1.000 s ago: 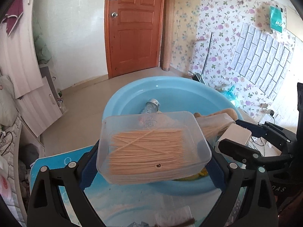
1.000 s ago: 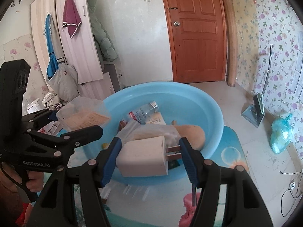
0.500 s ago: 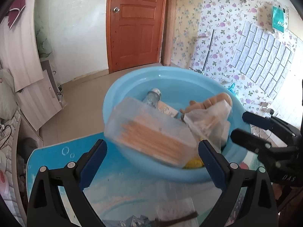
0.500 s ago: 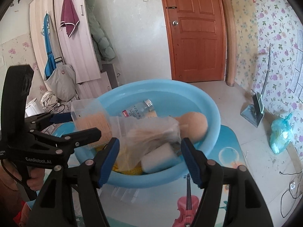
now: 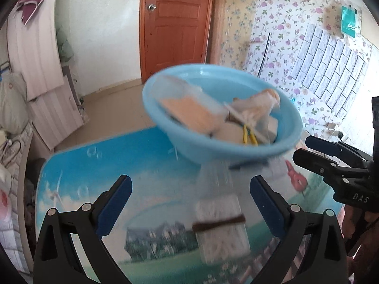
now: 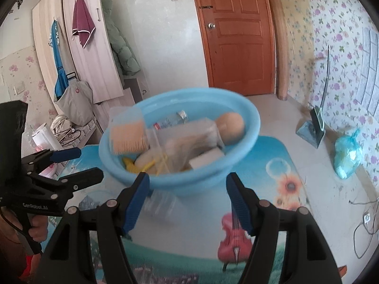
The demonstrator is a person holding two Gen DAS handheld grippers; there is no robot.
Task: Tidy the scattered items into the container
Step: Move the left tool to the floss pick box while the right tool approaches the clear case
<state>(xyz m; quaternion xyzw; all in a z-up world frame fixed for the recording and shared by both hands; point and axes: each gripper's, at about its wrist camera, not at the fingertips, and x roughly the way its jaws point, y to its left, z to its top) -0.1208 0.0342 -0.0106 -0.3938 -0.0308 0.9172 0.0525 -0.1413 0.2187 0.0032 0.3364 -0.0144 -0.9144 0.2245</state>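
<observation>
Two claws are in my hands, and both stand released with nothing between their fingers.

Left wrist view: my left claw point(image 5: 190, 190) points down at the printed table mat point(image 5: 78, 172). Its blue pads are spread wide apart. On the mat, between and just ahead of the pads, lies a clear packet with a brown band point(image 5: 219, 222), blurred and touched by neither pad. Beyond it sits the blue basin point(image 5: 227, 149) on the mat. Inside the basin lies the clear box of wooden sticks point(image 5: 189, 111), tilted against the left wall, with a crumpled clear bag point(image 5: 251, 111) beside it and a yellow item point(image 5: 250, 138) low at the near wall. My right claw point(image 5: 299, 148) shows at the right edge, its black fingers reaching toward the basin's near right rim.

Right wrist view: my right claw point(image 6: 187, 202) is released, its pads apart above the mat and just short of the basin point(image 6: 241, 161). The basin holds the stick box point(image 6: 128, 137) at its left, a small bottle point(image 6: 174, 120) at the back, a round tan object point(image 6: 231, 127) at the right, a white block point(image 6: 206, 158) and the clear bag point(image 6: 187, 139). My left claw point(image 6: 78, 164) stands left of the basin, gripped by my hand point(image 6: 39, 228).
</observation>
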